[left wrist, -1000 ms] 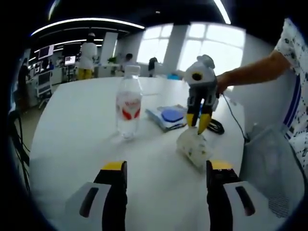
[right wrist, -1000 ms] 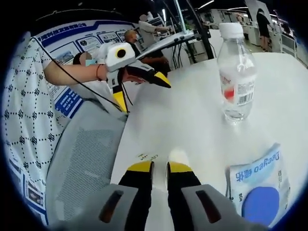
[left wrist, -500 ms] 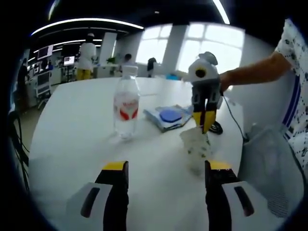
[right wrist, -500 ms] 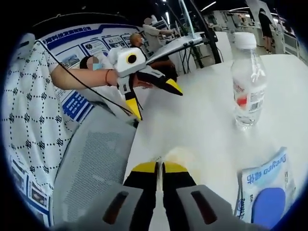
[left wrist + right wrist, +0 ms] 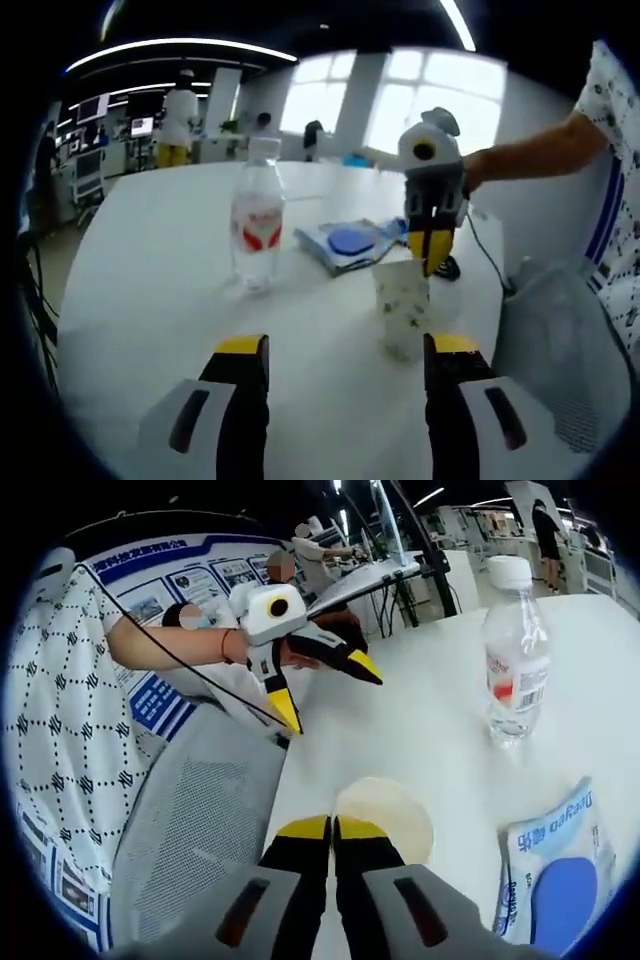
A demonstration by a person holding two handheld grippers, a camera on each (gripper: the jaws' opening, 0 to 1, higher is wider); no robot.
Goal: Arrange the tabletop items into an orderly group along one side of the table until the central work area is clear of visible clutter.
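Observation:
A white paper cup (image 5: 402, 305) stands upright on the white table (image 5: 150, 290), and my right gripper (image 5: 430, 260) comes down from above, shut on its rim. In the right gripper view the cup's round mouth (image 5: 390, 815) lies just past my right gripper (image 5: 332, 828), whose jaws pinch the rim. My left gripper (image 5: 342, 345) is open near the table's front edge with nothing between its jaws, short of the cup; it appears again as my left gripper (image 5: 330, 695), held open above the table edge. A clear water bottle (image 5: 255, 225) (image 5: 515, 665) stands beyond. A blue-and-white packet (image 5: 345, 243) (image 5: 555, 870) lies flat.
A black cable (image 5: 447, 268) coils behind the cup. A grey mesh chair (image 5: 555, 335) (image 5: 190, 820) stands at the table's edge beside the person holding the grippers. Desks, monitors and other people fill the room's background.
The cup lay on its side a second ago; my right gripper shut on its rim and tipped it upright. My left gripper stayed open and still.

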